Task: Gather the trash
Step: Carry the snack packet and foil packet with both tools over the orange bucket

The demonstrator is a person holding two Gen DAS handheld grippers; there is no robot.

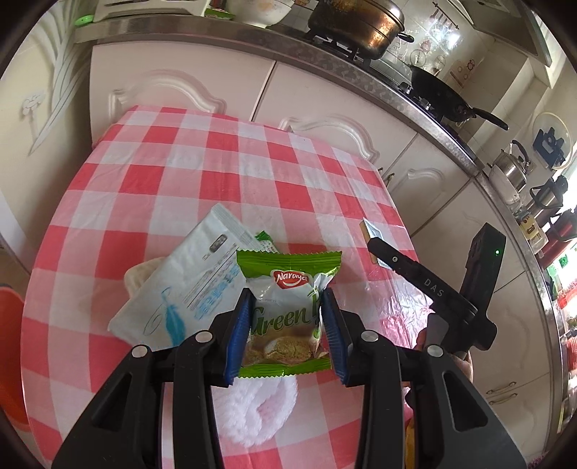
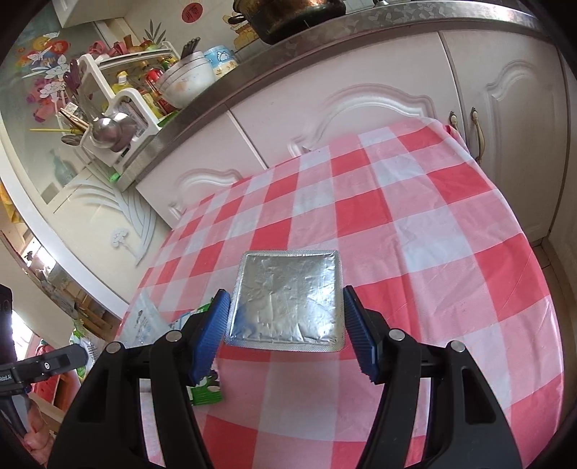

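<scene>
Both grippers tilt down over the table, left gripper and right gripper.

The cloth over the bench is a red, pink and white check, pretty shiny too. The snack wrapper is bright green with a red logo patch and white lettering, plus a brownish biscuit picture low down. Next to it there's a white packet with light blue print and a blue feather drawing. The fluffy towel is white with a pinkish tint. The foil pack is plain crinkled silver. Both grippers, left and right, are black with blue ribbed pads. Cabinet doors are cream-white, the pot brownish bronze, the wok black.
</scene>
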